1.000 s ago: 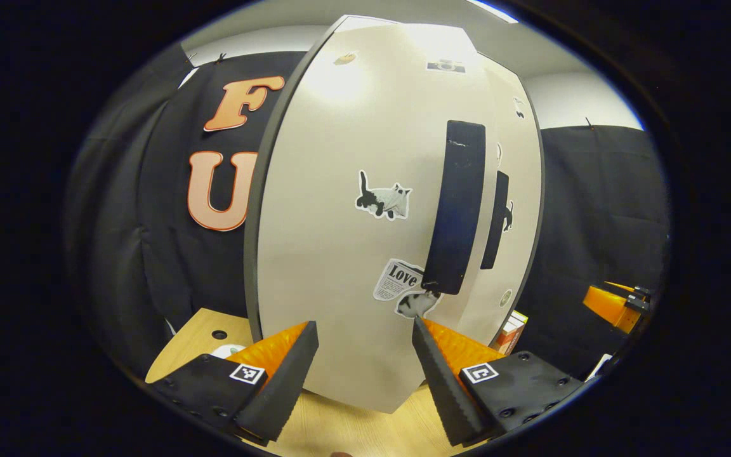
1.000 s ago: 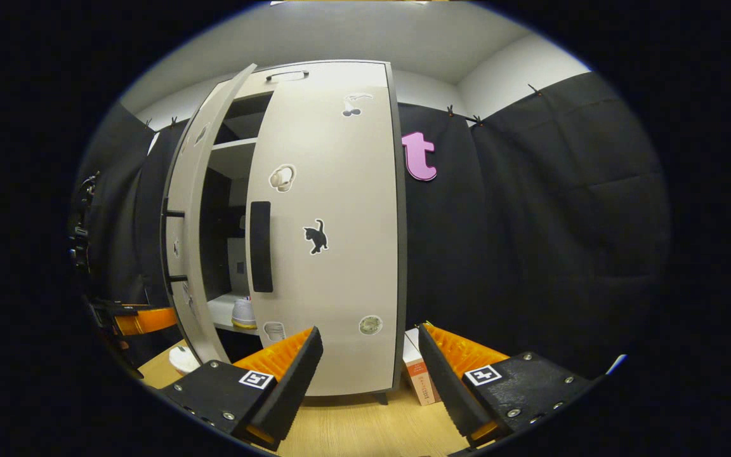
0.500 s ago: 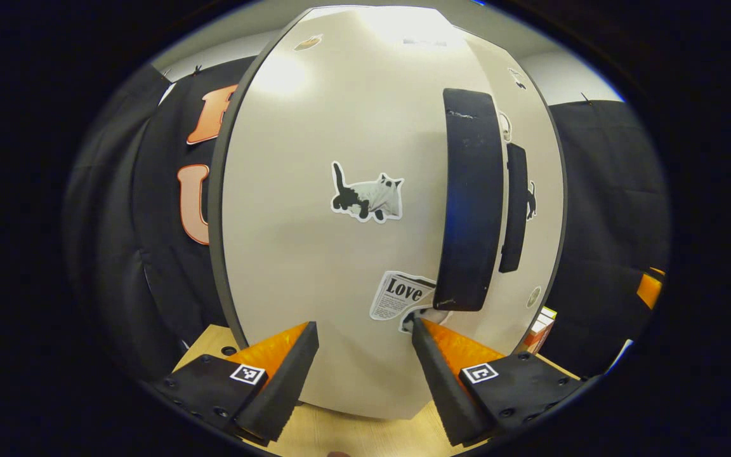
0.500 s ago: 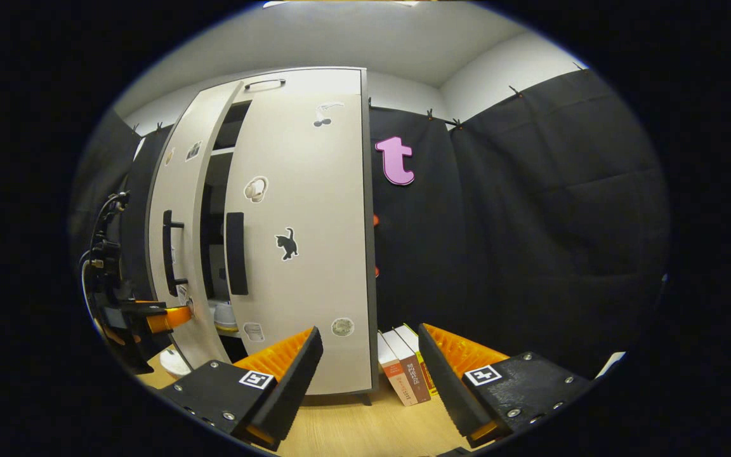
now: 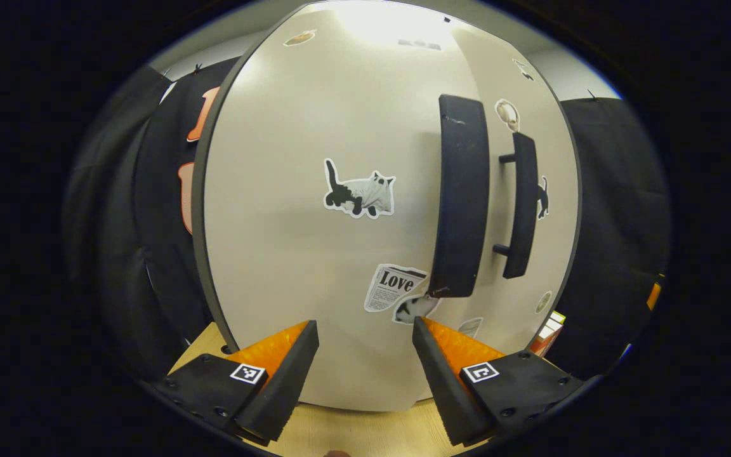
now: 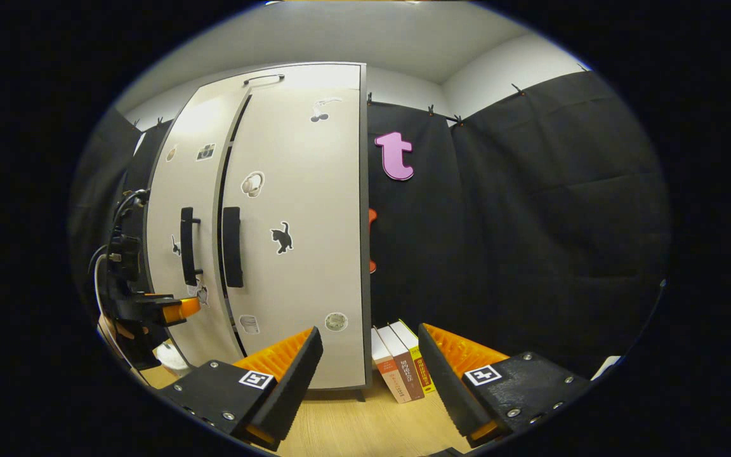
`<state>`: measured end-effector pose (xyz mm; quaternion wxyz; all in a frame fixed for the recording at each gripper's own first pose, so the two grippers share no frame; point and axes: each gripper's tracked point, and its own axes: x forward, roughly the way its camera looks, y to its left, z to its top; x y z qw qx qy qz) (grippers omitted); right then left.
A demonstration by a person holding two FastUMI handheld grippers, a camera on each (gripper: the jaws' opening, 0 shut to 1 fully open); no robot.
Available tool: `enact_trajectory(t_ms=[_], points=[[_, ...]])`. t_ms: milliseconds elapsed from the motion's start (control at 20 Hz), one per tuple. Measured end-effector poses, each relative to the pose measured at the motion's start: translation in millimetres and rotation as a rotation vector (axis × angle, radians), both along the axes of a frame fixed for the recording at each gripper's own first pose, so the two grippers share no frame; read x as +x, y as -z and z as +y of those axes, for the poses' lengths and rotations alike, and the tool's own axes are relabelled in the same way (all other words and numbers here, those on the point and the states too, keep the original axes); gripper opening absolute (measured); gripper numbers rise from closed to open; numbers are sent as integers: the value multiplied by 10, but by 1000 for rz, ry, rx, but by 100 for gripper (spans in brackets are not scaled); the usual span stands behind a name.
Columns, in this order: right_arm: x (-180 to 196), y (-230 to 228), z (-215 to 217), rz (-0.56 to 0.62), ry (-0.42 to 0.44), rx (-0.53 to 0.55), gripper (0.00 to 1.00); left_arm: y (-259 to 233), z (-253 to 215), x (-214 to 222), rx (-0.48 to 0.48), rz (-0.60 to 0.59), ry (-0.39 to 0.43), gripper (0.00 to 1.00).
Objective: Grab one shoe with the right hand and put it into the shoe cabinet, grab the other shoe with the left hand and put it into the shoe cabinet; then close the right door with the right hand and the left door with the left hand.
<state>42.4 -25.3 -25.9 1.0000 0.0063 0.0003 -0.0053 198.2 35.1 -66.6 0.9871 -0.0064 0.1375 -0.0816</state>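
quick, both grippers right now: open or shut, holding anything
Left gripper: open, holding nothing, close up to the left door.
Right gripper: open, holding nothing, back from the cabinet.

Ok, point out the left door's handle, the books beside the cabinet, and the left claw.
Left door handle (image 5: 464, 197), left gripper view, middle of the black bar.
Books (image 6: 400, 368), right gripper view, spine of the middle book.
Left claw (image 5: 365, 352), left gripper view, midway between its open fingertips.
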Motion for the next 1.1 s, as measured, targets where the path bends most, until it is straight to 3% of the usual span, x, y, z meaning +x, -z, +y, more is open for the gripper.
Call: enact_trajectory(t_ms=[150,400,700,950,1000,1100], points=[[5,-110,30,-5,-15,-15,94,-286,164,-554,-1,-9,22,97],[-2,-389,98,-22,-44,-33,94,-985,702,-1131,-19,-56,-22,97],[-60,-750,132,-39,-70,-76,94,-1716,1364,-1444,5,-160,-124,97],[-139,-947,38,-65,-57,-78,94,-1936,1711,-1528,-21,-194,-206,99],[-154,-965,10,-69,-51,-78,90,-1957,1773,-1531,-10,-205,-226,97],[-182,-949,-34,-66,-49,-78,94,-1966,1858,-1564,5,-213,-257,97]])
